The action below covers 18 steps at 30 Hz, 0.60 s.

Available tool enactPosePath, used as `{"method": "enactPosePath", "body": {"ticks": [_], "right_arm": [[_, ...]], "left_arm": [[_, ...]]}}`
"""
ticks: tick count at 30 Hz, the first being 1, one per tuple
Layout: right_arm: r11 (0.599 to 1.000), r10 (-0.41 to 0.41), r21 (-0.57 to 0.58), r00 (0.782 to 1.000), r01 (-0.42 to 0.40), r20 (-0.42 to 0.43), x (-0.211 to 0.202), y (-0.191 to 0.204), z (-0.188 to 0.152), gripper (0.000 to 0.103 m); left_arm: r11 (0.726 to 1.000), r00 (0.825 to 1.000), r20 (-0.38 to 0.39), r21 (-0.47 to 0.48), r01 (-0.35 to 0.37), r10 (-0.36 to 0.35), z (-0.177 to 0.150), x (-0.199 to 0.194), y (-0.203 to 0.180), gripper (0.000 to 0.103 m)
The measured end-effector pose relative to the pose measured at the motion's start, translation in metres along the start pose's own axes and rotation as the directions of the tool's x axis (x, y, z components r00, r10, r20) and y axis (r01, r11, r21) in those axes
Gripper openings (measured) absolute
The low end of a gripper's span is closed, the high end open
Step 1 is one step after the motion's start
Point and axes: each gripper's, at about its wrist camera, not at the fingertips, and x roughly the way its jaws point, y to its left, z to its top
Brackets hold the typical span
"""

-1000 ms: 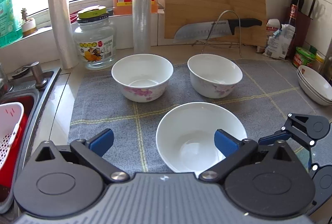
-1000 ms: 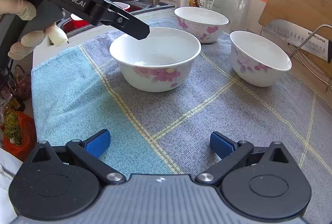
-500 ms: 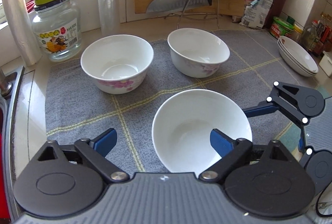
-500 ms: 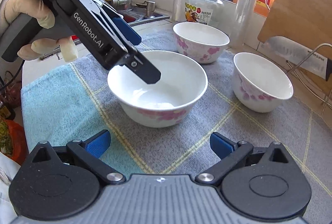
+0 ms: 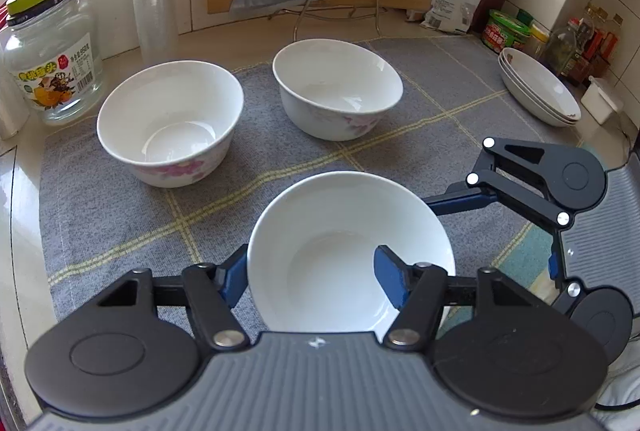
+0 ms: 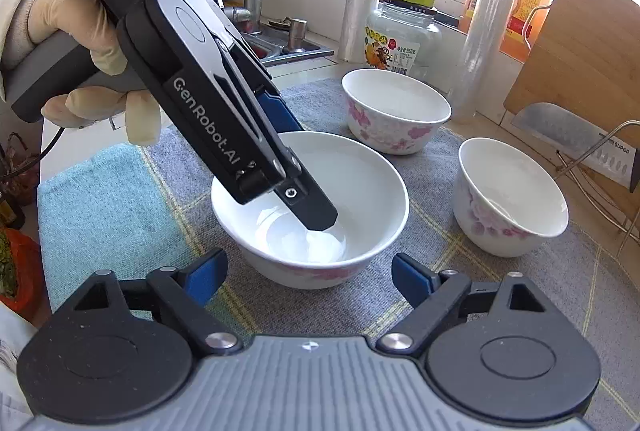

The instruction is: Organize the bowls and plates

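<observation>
Kitchen counter under a grey cloth carries three bowls; since a second ago the left tool has clamped the nearest bowl by its rim, seemingly ready for stacking, while the right tool is closing, empty.

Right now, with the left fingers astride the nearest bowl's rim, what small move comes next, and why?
Probably lift the nearest bowl slightly off the cloth: the left gripper is shut on its wall, one finger inside, one outside, and two matching bowls behind could take it stacked.
</observation>
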Motion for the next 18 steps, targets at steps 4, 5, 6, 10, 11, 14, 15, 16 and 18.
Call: {"method": "enactPosePath", "body": {"ticks": [4,5,6,10,11,14,15,16,18], "right_arm": [[1.0,0.012,0.0,1.0,-0.012,0.002,-0.0004,-0.0027,0.0023,0.085],[1.0,0.018,0.0,1.0,-0.018,0.0,-0.0001,-0.0035,0.0028,0.082],[1.0,0.022,0.001,1.0,-0.022,0.001,-0.0004,-0.0037,0.0031,0.082],[1.0,0.021,0.006,1.0,-0.021,0.0,-0.0012,-0.0045,0.0039,0.082],[1.0,0.021,0.009,1.0,-0.02,-0.003,-0.0004,-0.005,0.0049,0.082],[1.0,0.023,0.021,1.0,-0.023,-0.006,-0.0025,-0.0052,0.0055,0.082],[0.999,0.023,0.024,1.0,-0.023,-0.006,-0.003,-0.0055,0.0059,0.082],[0.999,0.023,0.025,1.0,-0.023,-0.006,-0.0043,-0.0053,0.006,0.082],[1.0,0.019,0.022,1.0,-0.019,-0.004,-0.0081,-0.0046,0.0058,0.082]], "left_arm": [[1.0,1.0,-0.002,-0.006,0.003,-0.003,0.0002,0.0005,0.0004,0.064],[1.0,1.0,-0.003,-0.006,0.002,-0.002,0.0004,0.0006,0.0001,0.064],[1.0,1.0,-0.004,-0.006,0.001,-0.001,0.0006,0.0007,0.0002,0.064],[1.0,1.0,-0.005,-0.006,-0.002,0.002,0.0012,0.0011,-0.0007,0.064],[1.0,1.0,-0.005,-0.004,-0.003,0.003,0.0015,0.001,-0.0012,0.064],[1.0,1.0,0.002,-0.005,0.0,0.0,0.0017,-0.0002,-0.0012,0.064],[1.0,1.0,0.004,-0.006,0.002,-0.002,0.0017,-0.0009,-0.0014,0.064],[1.0,1.0,0.004,-0.005,0.003,-0.003,0.0017,-0.0014,-0.0023,0.064],[1.0,1.0,0.007,-0.001,0.001,-0.001,0.0019,-0.0029,-0.005,0.064]]}}
